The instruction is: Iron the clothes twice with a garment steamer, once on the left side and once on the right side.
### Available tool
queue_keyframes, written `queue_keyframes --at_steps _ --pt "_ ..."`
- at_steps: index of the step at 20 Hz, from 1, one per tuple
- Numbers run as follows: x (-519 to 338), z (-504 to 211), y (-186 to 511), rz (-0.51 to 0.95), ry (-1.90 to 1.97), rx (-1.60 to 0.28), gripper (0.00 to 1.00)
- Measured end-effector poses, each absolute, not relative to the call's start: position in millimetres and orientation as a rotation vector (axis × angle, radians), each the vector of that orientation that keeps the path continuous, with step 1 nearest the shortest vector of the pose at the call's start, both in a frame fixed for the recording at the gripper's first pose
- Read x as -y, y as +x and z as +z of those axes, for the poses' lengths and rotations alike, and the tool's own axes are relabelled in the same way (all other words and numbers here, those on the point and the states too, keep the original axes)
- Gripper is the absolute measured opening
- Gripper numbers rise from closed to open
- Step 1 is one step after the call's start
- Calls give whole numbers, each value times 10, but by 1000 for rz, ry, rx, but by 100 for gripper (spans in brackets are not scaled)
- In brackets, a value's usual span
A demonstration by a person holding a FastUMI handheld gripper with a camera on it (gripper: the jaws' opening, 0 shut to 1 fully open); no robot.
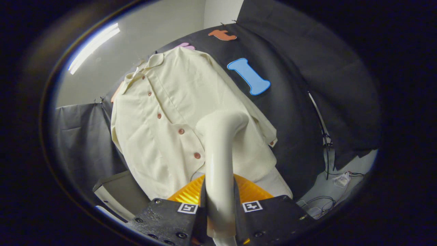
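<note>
The gripper (220, 205) has its jaws closed on the handle of one garment steamer (218, 153), a pale cream wand that stands up between the two fingers and bends at its top toward the cloth ahead. Both fingers press against the handle's sides, and each finger carries one square black-and-white marker, two markers in all. Just behind the handle, between the fingers, an orange ribbed part (191, 193) shows on both sides of it; whether it belongs to the steamer or the gripper cannot be told. Just ahead of the jaws hangs one cream shirt (164, 112), buttoned down its front, with a collar at the top; five reddish-brown buttons (181, 131) can be counted along the placket, and one more small one sits at the cuff beyond the steamer's head. The steamer's head lies over the shirt's side right of the button line, and contact cannot be judged. Beyond the fingers to the right, loose cables (321, 203) and one white plug (341, 179) lie on the pale floor. To the left of the fingers sits one grey box (119, 191).
</note>
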State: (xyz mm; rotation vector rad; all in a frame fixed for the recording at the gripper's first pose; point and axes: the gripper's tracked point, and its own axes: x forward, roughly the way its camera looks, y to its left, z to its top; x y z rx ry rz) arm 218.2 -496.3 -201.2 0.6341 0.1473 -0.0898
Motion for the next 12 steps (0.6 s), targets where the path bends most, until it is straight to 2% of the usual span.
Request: queue_keyframes --at_steps 7,12 --pt "4880 -2303 2015 -109 653 -197 33" --pt "4865 -2187 1977 -164 631 -206 33"
